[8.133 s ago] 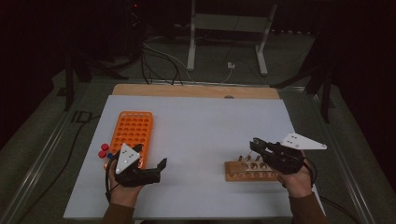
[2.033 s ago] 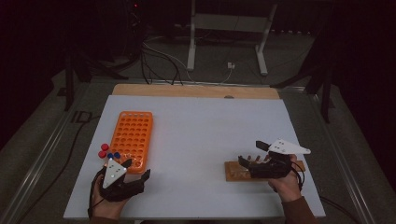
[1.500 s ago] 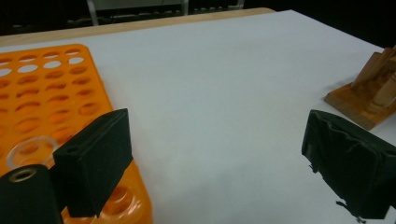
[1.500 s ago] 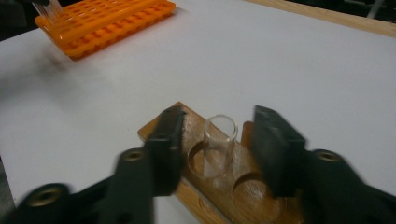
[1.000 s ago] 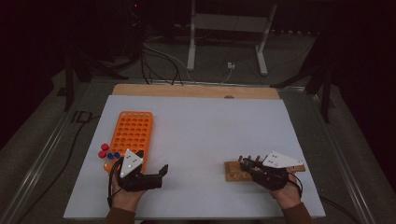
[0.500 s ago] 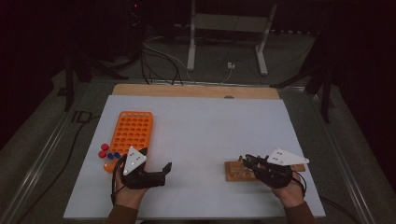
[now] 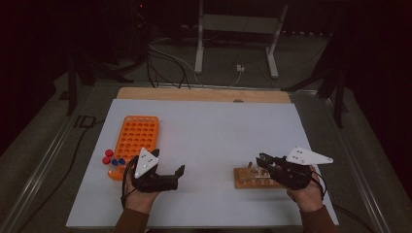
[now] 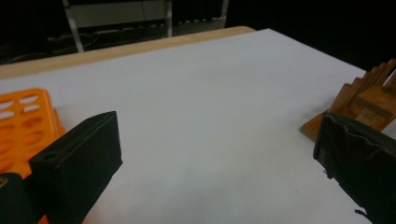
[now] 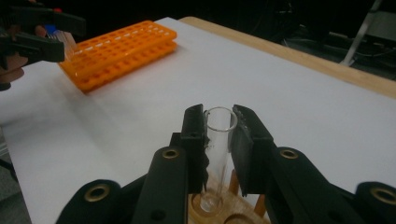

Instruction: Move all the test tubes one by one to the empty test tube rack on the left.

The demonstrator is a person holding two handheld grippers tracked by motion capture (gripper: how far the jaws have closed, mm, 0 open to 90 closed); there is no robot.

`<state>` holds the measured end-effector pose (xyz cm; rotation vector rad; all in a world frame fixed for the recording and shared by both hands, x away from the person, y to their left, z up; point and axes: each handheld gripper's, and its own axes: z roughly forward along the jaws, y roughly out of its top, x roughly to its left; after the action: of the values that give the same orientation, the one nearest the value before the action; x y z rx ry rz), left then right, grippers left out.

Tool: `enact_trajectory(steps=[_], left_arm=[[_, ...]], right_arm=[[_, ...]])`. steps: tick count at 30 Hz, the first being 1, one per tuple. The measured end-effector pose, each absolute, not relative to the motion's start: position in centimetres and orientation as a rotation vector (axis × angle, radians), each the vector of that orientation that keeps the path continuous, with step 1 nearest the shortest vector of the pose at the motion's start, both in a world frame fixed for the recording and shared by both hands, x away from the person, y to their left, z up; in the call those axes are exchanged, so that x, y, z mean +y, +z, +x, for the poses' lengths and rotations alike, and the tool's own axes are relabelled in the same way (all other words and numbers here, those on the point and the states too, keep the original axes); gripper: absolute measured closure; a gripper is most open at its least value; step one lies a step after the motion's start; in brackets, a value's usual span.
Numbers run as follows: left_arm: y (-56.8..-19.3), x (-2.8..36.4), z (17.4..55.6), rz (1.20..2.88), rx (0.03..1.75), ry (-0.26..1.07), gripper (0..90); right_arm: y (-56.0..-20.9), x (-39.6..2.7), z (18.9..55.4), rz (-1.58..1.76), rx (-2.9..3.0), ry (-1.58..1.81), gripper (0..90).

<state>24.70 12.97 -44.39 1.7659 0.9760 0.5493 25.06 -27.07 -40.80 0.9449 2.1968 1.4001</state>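
A white sheet covers most of the surface (image 7: 218,145), with a strip of bare light wood showing along its far edge and a metal rail running down each side. Beyond it the room is dark: a grey floor with loose cables (image 7: 165,63) snaking across it and the pale legs of a metal stand (image 7: 233,43) at the back. On the sheet's left side lies an orange test-tube rack (image 7: 136,143) full of round holes, with a few red and blue caps (image 7: 111,159) clustered just beside its near left corner. Near the right front sits a wooden tube rack (image 7: 248,178). The right gripper (image 9: 219,135) is over that wooden rack, its fingers (image 9: 194,135) closed on a clear glass test tube (image 9: 217,154) that stands upright, its open rim level with the fingertips and its rounded bottom down at a hole of the rack. The left gripper (image 7: 175,177) is held in the person's hand just off the near end of the orange rack, pointing across the sheet toward the wooden rack; in the left gripper view its fingers (image 8: 79,163) stand wide apart with only bare white sheet between them.
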Motion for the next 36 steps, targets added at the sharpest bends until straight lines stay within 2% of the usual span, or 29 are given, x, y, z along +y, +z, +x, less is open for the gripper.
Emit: enact_trajectory(steps=[7,24,29,32,36], left_arm=[[-43.4,11.3,25.2,1.757,0.926,0.543,2.6],[-43.4,6.2,26.0,1.786,0.816,0.473,9.0],[-43.4,5.1,26.2,1.795,0.791,0.461,16.2],[-43.4,4.4,26.1,1.809,0.778,0.453,17.4],[-43.6,3.7,26.1,1.825,0.763,0.464,30.9]], right_arm=[[-39.3,-26.6,25.7,0.944,2.160,1.424,76.2],[-39.5,-21.0,27.6,0.909,2.228,1.480,76.1],[-39.7,-19.5,27.9,0.896,2.250,1.494,76.1],[-39.8,-18.8,28.0,0.893,2.261,1.508,76.1],[-39.8,-17.9,27.9,0.876,2.279,1.520,76.1]])
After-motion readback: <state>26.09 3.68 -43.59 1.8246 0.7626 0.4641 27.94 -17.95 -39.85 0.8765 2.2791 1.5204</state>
